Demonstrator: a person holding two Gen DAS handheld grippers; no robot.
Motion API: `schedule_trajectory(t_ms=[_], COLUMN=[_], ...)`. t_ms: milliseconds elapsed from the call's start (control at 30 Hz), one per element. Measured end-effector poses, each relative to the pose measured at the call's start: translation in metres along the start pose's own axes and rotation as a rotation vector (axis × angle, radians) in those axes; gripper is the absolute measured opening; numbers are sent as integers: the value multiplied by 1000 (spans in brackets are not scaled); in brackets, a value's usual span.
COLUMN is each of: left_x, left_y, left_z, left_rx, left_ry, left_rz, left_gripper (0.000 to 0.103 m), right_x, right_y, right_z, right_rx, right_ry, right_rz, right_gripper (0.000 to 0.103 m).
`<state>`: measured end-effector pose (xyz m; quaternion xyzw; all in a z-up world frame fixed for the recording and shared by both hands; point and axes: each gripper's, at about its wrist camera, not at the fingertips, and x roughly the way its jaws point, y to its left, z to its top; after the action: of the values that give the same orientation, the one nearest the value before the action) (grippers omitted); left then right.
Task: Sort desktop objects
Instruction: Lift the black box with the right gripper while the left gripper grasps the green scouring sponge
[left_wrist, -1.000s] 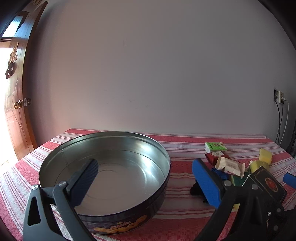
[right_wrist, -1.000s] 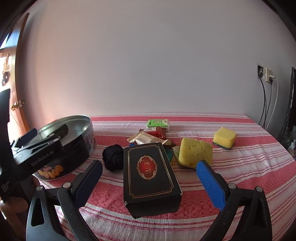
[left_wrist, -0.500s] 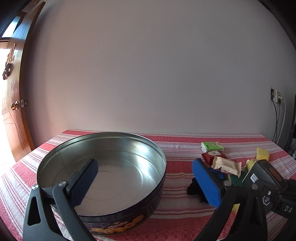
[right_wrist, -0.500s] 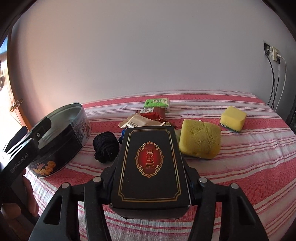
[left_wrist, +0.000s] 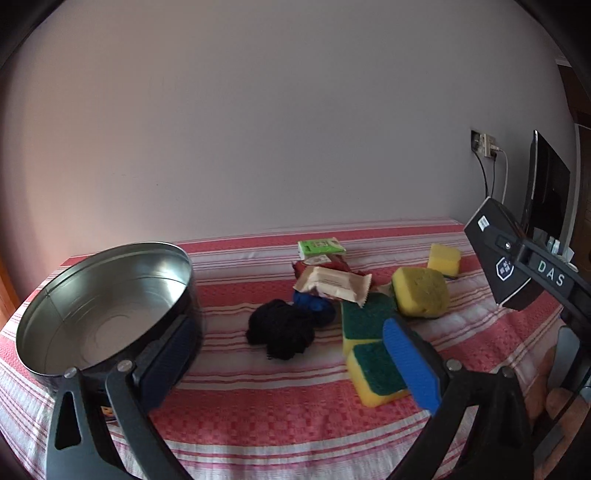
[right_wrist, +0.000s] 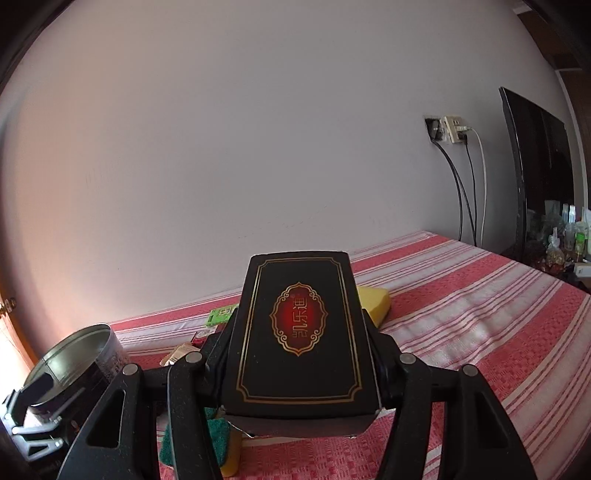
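My right gripper (right_wrist: 301, 350) grips a black box with a red and gold emblem (right_wrist: 299, 332) by its long sides and holds it above the table. Its jaws are opening slightly, but the box stays between the pads. The left wrist view shows the box (left_wrist: 495, 258) raised at the right. My left gripper (left_wrist: 288, 332) is open and empty, low over the striped cloth. The round metal tin (left_wrist: 103, 295) is by its left finger. A black yarn ball (left_wrist: 280, 332) lies just beyond its fingertips.
A blue yarn ball (left_wrist: 314, 302), a snack wrapper (left_wrist: 332, 284), a green box (left_wrist: 319, 248) and several yellow and green sponges (left_wrist: 421, 291) are piled mid-table. A monitor (right_wrist: 535, 166), wall socket cables (right_wrist: 461, 184) and bottles (right_wrist: 569, 236) stand at the right.
My right gripper shut on the black box, lifted it off the cloth and swung right. My left gripper turned right, away from the tin and toward the pile.
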<state>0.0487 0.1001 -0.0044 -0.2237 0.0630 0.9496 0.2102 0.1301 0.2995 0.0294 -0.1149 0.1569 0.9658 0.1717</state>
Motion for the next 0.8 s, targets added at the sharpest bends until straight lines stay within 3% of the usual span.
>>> schedule_trajectory(t_ms=[233, 400, 467, 600, 800], left_x=[34, 58, 64, 64, 54], left_y=[-54, -61, -59, -53, -48], left_z=[2, -3, -5, -10, -13], left_rx=[51, 31, 4, -52, -100], left_ry=[167, 305, 345, 370, 350], left_rz=[-68, -61, -99, -187, -211], left_gripper=[102, 94, 92, 73, 68], right_x=[-3, -2, 1, 11, 9], right_y=[-11, -19, -22, -25, -33], right_z=[0, 0, 0, -2, -3], right_rx=[64, 81, 87, 97, 131], right_ry=[-22, -14, -5, 33, 12], right_rz=[-7, 14, 17, 38, 42], right_gripper=[61, 61, 61, 60, 60])
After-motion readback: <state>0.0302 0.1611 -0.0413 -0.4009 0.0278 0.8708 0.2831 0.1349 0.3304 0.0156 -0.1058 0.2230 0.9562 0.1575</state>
